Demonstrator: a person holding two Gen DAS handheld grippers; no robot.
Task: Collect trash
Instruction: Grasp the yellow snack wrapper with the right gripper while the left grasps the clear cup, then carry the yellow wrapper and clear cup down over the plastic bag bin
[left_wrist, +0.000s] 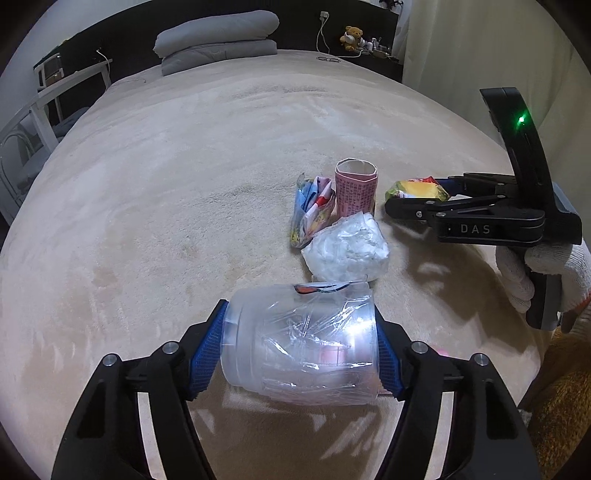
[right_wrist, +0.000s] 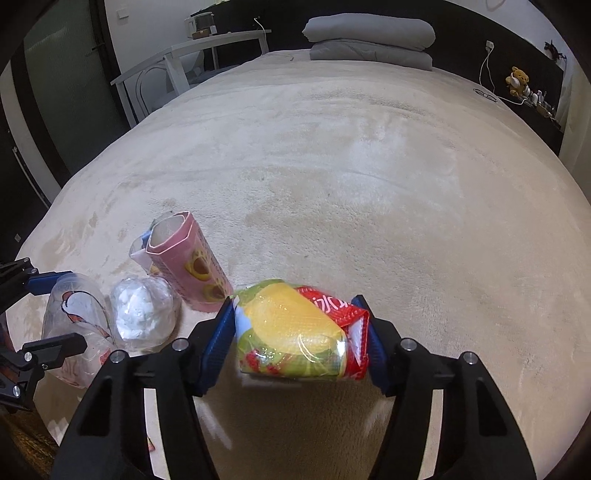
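My left gripper (left_wrist: 301, 347) is shut on a clear plastic cup (left_wrist: 301, 343) stuffed with crinkled film, held just above the beige bed cover; the cup also shows in the right wrist view (right_wrist: 75, 325). My right gripper (right_wrist: 301, 332) is shut on a yellow, green and red snack wrapper (right_wrist: 291, 332), seen in the left wrist view (left_wrist: 417, 190) too. On the bed lie a pink paper carton (left_wrist: 356, 190), a colourful folded wrapper (left_wrist: 312, 210) and a white crumpled plastic bag (left_wrist: 347, 249). The carton (right_wrist: 188, 258) and bag (right_wrist: 142, 314) sit left of my right gripper.
The beige bed cover (left_wrist: 184, 184) fills both views. Folded grey bedding (left_wrist: 218, 38) lies at the far end. A white table and chair (right_wrist: 177, 66) stand on the far left side. A teddy bear (left_wrist: 352, 37) and small items sit on a dark shelf.
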